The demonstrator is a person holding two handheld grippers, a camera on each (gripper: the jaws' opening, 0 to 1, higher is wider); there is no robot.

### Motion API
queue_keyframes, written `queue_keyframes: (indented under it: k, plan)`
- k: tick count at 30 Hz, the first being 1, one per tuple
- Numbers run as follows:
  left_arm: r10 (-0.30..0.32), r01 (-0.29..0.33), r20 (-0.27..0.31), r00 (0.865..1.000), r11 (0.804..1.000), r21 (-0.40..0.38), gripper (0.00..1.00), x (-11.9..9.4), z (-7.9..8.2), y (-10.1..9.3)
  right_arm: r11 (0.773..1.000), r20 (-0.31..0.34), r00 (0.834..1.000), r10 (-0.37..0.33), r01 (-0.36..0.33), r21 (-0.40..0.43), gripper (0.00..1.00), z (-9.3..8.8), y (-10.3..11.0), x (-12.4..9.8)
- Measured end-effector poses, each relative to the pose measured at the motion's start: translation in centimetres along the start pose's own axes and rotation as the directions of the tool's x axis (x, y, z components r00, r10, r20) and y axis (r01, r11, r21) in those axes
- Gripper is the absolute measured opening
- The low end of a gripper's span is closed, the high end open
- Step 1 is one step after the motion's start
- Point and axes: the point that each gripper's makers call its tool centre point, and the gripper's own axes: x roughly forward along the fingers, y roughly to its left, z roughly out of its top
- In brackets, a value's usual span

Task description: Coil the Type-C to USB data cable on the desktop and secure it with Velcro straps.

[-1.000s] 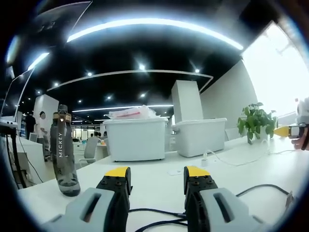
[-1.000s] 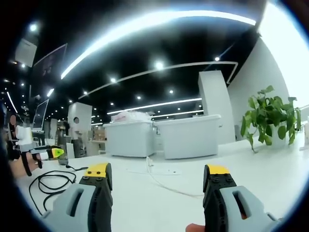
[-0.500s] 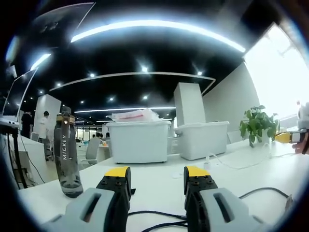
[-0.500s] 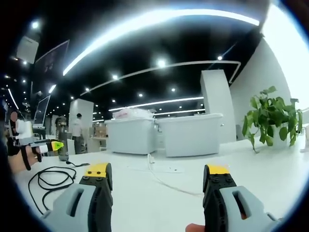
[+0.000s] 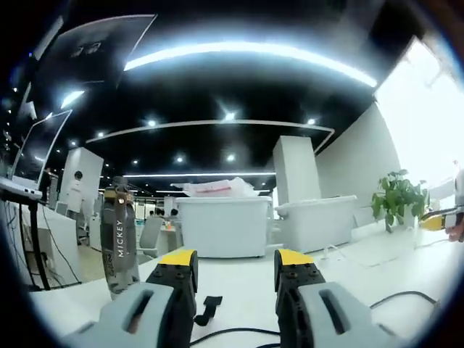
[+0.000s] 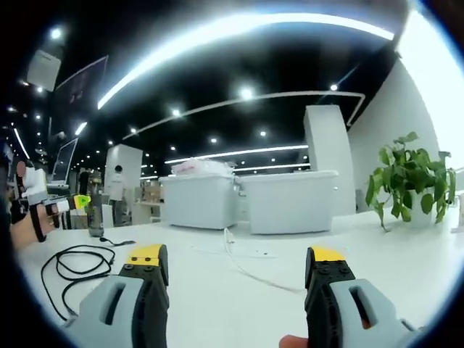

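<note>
- The left hand-held gripper (image 5: 230, 270) hangs just above the white counter (image 5: 239, 286) with its yellow-tipped jaws parted and nothing between them.
- Since the earlier frame the left gripper view has tipped upward: more ceiling shows, and the water bottle (image 5: 119, 245) marked MICKEY now stands closer to the left jaw in the picture.
- A black Velcro strap (image 5: 208, 309) lies on the counter between the left jaws; earlier it was barely visible beside the left jaw.
- The black data cable (image 5: 395, 297) runs along the bottom of the left gripper view, lying loose on the counter.
- The right hand-held gripper (image 6: 238, 264) is released too, jaws wide apart and empty, pointing across the counter toward two white storage bins (image 6: 279, 201).
- In the right gripper view the data cable lies in loose loops on the counter, left of the left jaw, uncoiled.
- The other hand-held gripper shows at the left edge of that view, now higher in the picture than before.
- A potted plant (image 6: 408, 176) stands at the right, and a white cord (image 6: 250, 270) trails over the counter.
</note>
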Motion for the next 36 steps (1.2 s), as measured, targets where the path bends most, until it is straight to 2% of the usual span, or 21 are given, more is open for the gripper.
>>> queue_keyframes:
  k: [2,4,8,11,13,17,23,25,28,30,32,36]
  plan:
    - [0.020,-0.020,0.011,1.000,1.000,-0.012,0.43,-0.1,0.4,0.8,0.998,0.019,0.998,0.053,-0.053,0.036,0.78,0.1,0.9,0.2]
    - [0.035,-0.035,0.034,0.999,0.999,-0.017,0.43,0.0,1.0,1.6,0.997,0.018,0.998,0.065,-0.065,0.048,0.80,0.0,1.1,0.3]
    - [0.076,-0.075,0.084,0.994,0.997,-0.020,0.43,-0.1,2.7,3.5,0.995,0.015,0.995,0.101,-0.102,0.018,0.79,0.0,2.0,0.5]
    - [0.082,-0.082,0.106,0.991,0.997,0.000,0.43,0.3,3.5,4.6,0.991,0.012,0.990,0.137,-0.137,0.003,0.78,0.2,3.0,0.7]
    - [0.074,-0.075,0.105,0.992,0.997,0.007,0.43,0.6,3.4,5.0,0.984,-0.003,0.984,0.180,-0.180,-0.016,0.77,0.2,4.2,0.8]
    - [0.018,-0.024,0.102,0.995,0.998,0.061,0.43,1.0,2.8,5.0,0.970,-0.019,0.970,0.243,-0.243,-0.025,0.77,0.2,6.7,1.2]
    - [-0.018,0.007,0.095,0.995,0.993,0.116,0.41,0.9,1.8,5.7,0.935,-0.066,0.934,0.351,-0.345,0.083,0.73,-0.8,10.9,2.1]
    - [-0.021,0.008,0.095,0.995,0.991,0.131,0.41,0.8,1.6,5.9,0.928,-0.091,0.925,0.368,-0.361,0.089,0.73,-1.2,11.8,2.6]
    - [-0.035,0.024,0.095,0.995,0.994,0.111,0.41,1.0,1.5,6.3,0.913,-0.128,0.905,0.406,-0.406,0.026,0.72,-1.9,13.8,3.1]
    - [-0.036,0.027,0.082,0.996,0.994,0.104,0.41,1.0,1.1,6.0,0.907,-0.133,0.898,0.419,-0.421,0.021,0.71,-2.0,14.8,3.5]
    - [-0.052,0.042,0.066,0.996,0.988,0.148,0.41,1.0,0.5,5.3,0.901,-0.131,0.892,0.432,-0.433,0.025,0.69,-1.9,15.4,3.8]
    - [-0.075,0.066,0.060,0.995,0.988,0.141,0.41,1.2,-0.2,4.6,0.896,-0.126,0.888,0.443,-0.441,0.045,0.68,-1.9,16.2,4.7]
